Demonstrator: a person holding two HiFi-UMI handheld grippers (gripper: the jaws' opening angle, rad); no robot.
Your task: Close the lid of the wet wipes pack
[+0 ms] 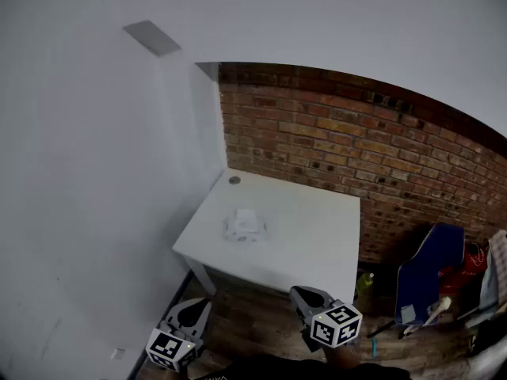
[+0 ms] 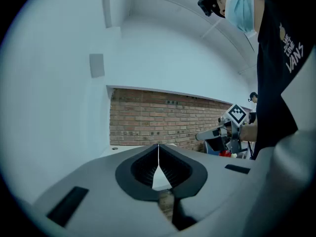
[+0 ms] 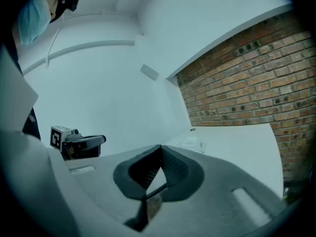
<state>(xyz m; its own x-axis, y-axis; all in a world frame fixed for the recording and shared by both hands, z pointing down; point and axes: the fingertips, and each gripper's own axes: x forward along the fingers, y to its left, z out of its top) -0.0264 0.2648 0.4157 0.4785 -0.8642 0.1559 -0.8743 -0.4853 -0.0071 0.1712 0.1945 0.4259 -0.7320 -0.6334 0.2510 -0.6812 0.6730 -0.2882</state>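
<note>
While the wet wipes pack point(image 1: 244, 226) is lying near the middle of the white table point(image 1: 317, 244), well apart from both tools, the person is holding the two grippers low over the wooden floor point(image 1: 253, 315), short of the table's near edge. The left gripper point(image 1: 200, 305) is pointing up toward the table's near left corner, and in its own view its jaws are pressing together at the tips with nothing between them. The right gripper point(image 1: 299, 294) is hanging just below the near edge, further right, and its jaws are likewise meeting at the tips and gripping nothing. The pack is showing only as a small pale packet, too small to tell whether its lid is up or down; the right gripper view is catching it point(image 3: 192, 143) beyond the closed jaws. A small round disc point(image 1: 234, 180) is sitting at the table's far corner, where the white wall is meeting the brick wall point(image 1: 333, 125). To the right of the table, a green bottle point(image 1: 364, 282) is standing on the floor beside a blue chair point(image 1: 428, 275).
</note>
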